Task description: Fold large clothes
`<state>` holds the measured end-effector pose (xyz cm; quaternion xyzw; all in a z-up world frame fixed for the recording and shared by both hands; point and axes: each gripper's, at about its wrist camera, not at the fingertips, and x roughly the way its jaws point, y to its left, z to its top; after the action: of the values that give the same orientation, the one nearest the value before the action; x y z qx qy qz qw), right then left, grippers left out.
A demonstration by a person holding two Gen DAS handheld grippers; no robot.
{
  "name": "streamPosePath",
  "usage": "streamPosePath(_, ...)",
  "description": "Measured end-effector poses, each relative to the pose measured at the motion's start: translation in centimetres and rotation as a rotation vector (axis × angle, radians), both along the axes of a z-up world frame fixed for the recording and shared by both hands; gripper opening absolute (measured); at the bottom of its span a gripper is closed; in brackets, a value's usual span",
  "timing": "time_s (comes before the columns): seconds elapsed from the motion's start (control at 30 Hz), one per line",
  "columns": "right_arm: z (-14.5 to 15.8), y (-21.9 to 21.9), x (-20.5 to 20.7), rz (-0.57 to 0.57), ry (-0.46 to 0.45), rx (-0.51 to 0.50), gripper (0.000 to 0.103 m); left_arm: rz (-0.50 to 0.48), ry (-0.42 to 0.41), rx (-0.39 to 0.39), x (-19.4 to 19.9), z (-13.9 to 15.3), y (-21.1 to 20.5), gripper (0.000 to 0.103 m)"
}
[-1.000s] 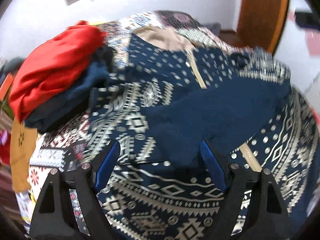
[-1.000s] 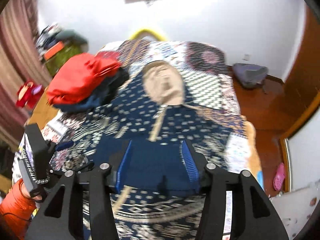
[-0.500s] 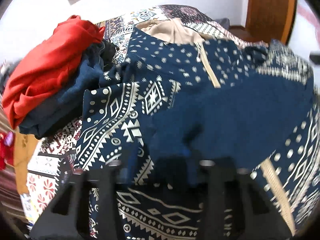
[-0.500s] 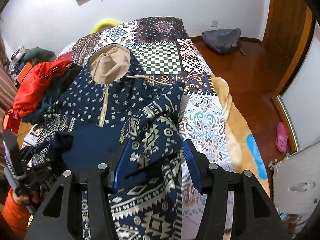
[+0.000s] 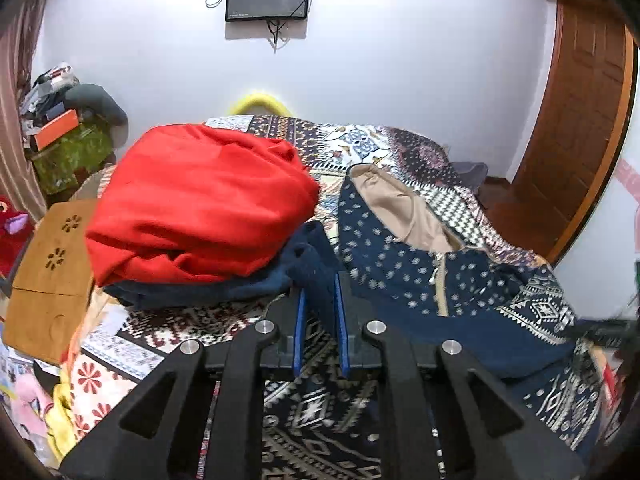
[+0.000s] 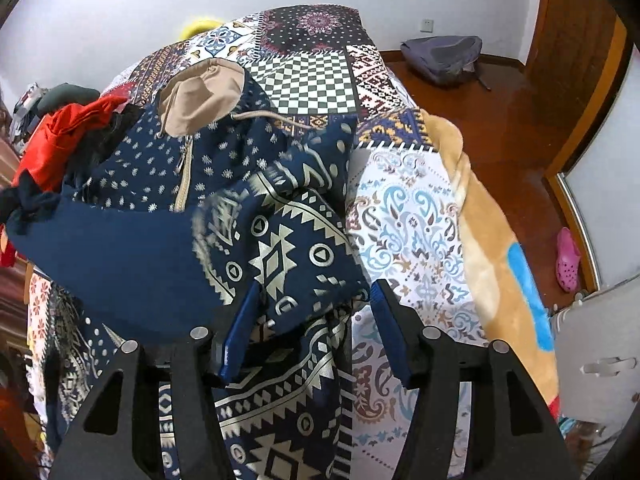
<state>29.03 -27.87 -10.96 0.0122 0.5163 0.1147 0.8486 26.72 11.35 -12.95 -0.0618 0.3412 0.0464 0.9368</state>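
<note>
The left gripper [image 5: 319,300] has just been closing and now clenches a fold of the navy hoodie [image 5: 420,280], whereas a second ago its jaws stood wide over the flat cloth. The hoodie lies on the bed [image 6: 404,216], hood toward the far wall, beside the red pile [image 5: 200,204]. The right gripper [image 6: 312,320] has just been opening a little; its jaws straddle the patterned sleeve [image 6: 288,248] without pinching it (released, I judge). A fold seems underway.

Left gripper [image 5: 319,280] jaws newly closed on hoodie [image 5: 420,280] fabric.
</note>
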Motion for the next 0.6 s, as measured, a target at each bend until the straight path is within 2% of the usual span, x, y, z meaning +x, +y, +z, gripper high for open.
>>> streamPosePath(0.1,0.7,0.3,0.4,-0.014,-0.037,-0.006,0.054,0.022,0.082,0.019,0.0,-2.7,0.5,0.013)
streamPosePath(0.27,-2.5,0.6,0.4,-0.025,0.046,-0.014,0.054,0.043,0.243,-0.002,-0.6,-7.7,1.4,0.014)
streamPosePath(0.33,-3.1,0.2,-0.3,-0.044,0.034,0.012,0.054,0.031,0.310,-0.004,-1.0,-9.2,1.6,0.016)
streamPosePath(0.37,-3.0,-0.1,-0.6,-0.052,0.021,0.026,0.056,0.024,0.325,-0.011,-1.5,-9.6,1.8,0.020)
streamPosePath(0.43,-2.8,-0.4,-0.7,-0.067,0.034,0.043,0.056,0.035,0.337,-0.007,-2.5,-10.1,2.4,0.041)
streamPosePath(0.47,-2.6,-0.5,-0.6,-0.075,0.042,0.050,0.056,0.051,0.339,0.007,-2.9,-10.2,2.7,0.059)
streamPosePath(0.5,-2.5,-0.5,-0.6,-0.080,0.048,0.054,0.056,0.074,0.333,0.027,-3.5,-10.0,3.1,0.068)
streamPosePath(0.6,-1.7,-0.1,-0.6,-0.068,0.034,0.033,0.056,0.096,0.330,0.043,-4.4,-9.4,3.9,0.068)
